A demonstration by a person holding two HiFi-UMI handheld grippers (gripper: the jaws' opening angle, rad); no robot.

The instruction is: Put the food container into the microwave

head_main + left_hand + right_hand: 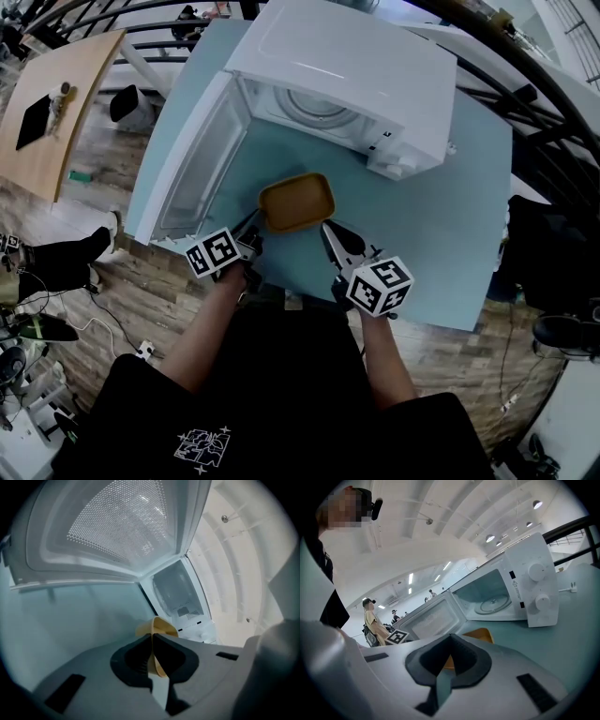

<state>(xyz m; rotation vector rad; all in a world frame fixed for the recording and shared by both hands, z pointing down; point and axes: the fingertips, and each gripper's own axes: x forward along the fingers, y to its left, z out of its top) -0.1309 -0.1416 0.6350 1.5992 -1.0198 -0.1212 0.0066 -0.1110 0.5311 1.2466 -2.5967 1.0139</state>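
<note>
An orange food container (296, 202) sits on the teal table in front of the white microwave (347, 75), whose door (192, 155) hangs open to the left. My left gripper (253, 225) is shut on the container's near left rim. That rim shows as a thin yellow edge (154, 656) pinched between the jaws. My right gripper (327, 230) is at the near right corner with its jaws together. A sliver of the orange container (447, 660) shows between them, and more of it (480, 633) shows beyond. The glass turntable (494, 603) lies bare inside the cavity.
The microwave's knobs (538, 585) face the right side. A power plug (571, 588) lies on the table (441, 234) to the right of the microwave. A wooden table (47, 112) stands at far left, and black railings run behind. People stand in the background (372, 620).
</note>
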